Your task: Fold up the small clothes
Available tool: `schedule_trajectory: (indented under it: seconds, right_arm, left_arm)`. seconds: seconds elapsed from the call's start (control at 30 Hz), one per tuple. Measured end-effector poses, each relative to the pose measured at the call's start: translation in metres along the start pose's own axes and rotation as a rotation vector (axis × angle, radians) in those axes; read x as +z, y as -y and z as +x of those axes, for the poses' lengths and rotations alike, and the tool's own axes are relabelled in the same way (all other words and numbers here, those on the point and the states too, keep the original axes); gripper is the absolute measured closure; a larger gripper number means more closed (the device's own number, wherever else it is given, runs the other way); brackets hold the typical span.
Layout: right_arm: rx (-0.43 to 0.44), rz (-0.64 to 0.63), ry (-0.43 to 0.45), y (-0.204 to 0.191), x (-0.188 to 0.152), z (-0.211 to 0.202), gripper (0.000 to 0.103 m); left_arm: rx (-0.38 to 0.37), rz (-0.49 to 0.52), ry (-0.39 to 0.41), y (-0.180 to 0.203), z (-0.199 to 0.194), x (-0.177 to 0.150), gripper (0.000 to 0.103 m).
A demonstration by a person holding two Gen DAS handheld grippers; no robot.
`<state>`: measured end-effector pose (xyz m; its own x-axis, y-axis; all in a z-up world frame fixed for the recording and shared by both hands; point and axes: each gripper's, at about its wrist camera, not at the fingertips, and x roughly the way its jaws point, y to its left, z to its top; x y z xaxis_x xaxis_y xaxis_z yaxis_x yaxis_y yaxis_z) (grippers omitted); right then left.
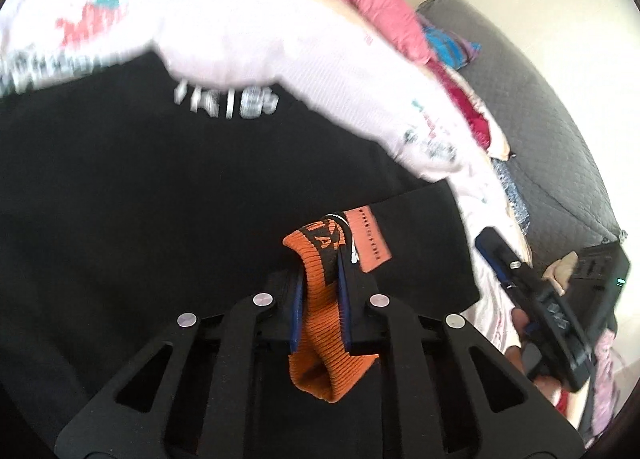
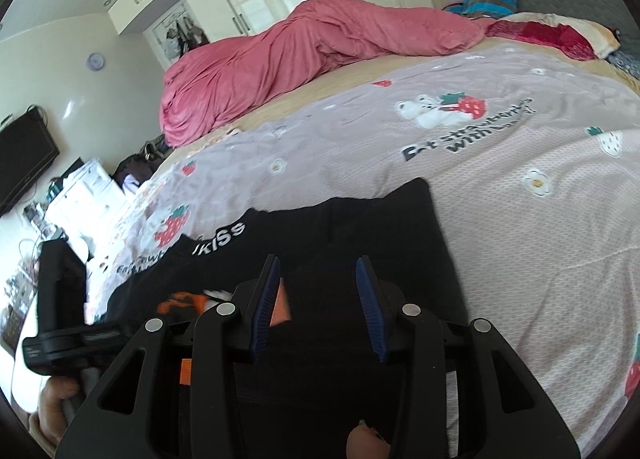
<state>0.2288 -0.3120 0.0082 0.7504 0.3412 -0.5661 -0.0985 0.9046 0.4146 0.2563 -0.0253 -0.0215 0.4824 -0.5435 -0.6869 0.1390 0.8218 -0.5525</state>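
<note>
My left tongs (image 1: 320, 279) clamped on orange ribbed band (image 1: 320, 323) of black garment (image 1: 120, 199) lying on bed (image 2: 520, 219), ready for fold. Right tongs (image 2: 318, 299) partly open, black fabric between, grip unclear.

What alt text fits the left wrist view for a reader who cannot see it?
The left tongs are shut on an orange and black ribbed cuff of a black garment spread on a strawberry-print bedsheet. The right tongs show at the right edge, blurred.
</note>
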Motion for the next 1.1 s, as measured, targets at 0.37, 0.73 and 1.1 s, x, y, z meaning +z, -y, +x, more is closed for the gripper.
schedule_trajectory:
  seconds: [0.37, 0.73, 1.1]
  right_arm:
    - [-0.030, 0.015, 0.002, 0.006, 0.001, 0.000, 0.064]
    - [-0.082, -0.065, 0.002, -0.006, -0.004, 0.008, 0.064]
    - [-0.092, -0.122, -0.014, -0.018, -0.009, 0.015, 0.060]
  left_arm:
    - [-0.018, 0.037, 0.209, 0.002, -0.081, 0.015, 0.096]
    - [0.016, -0.002, 0.242, -0.022, -0.106, 0.016, 0.097]
    - [0.087, -0.027, 0.232, -0.044, -0.112, 0.006, 0.095]
